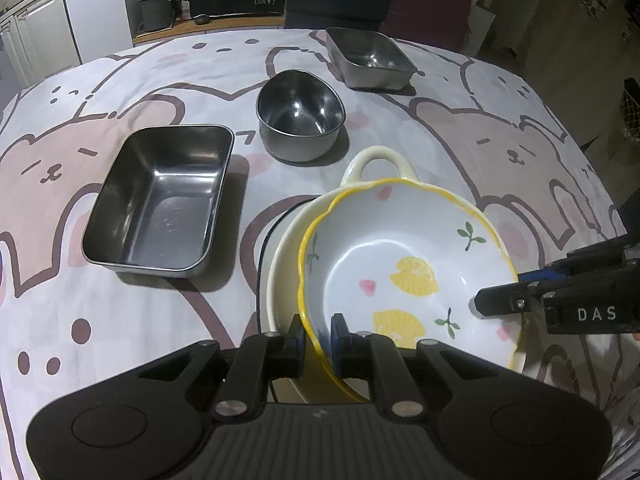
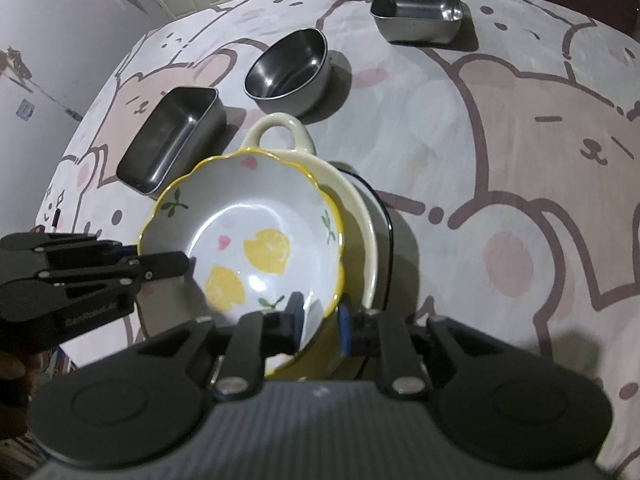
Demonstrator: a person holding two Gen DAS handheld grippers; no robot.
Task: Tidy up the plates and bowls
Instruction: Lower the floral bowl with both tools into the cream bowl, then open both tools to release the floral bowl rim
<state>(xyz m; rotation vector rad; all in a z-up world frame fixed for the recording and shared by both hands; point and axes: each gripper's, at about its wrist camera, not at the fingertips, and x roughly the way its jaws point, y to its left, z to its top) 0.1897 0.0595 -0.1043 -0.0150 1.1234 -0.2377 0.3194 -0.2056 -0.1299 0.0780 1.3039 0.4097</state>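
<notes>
Left wrist view is showing the lemon bowl [image 1: 400, 256] at lower centre, sitting tilted in the cream dish [image 1: 288, 248], which is resting on a dark-rimmed plate [image 1: 262, 256]. The left gripper [image 1: 316, 340] is pinching the bowl's near rim, one finger outside and one inside. The right gripper [image 1: 500, 300] is reaching in from the right edge, pinching the opposite rim.

Risk, as I judge it: with both grippers pulling on a thin glazed rim, uneven lifting is likely to let the bowl slip or twist out. It could also be dragging the dish along and knocking the plate.

Across the rest of the frame, the steel tray [image 1: 160, 200] is lying at left, the steel bowl [image 1: 300, 114] at upper centre, the square tin [image 1: 370, 58] at upper right, all well apart from the stack.

Right wrist view is giving the mirror: the left gripper [image 2: 176, 264] entering at left, the right gripper [image 2: 320, 316] clamping the bowl's [image 2: 256, 216] near rim at lower centre.
</notes>
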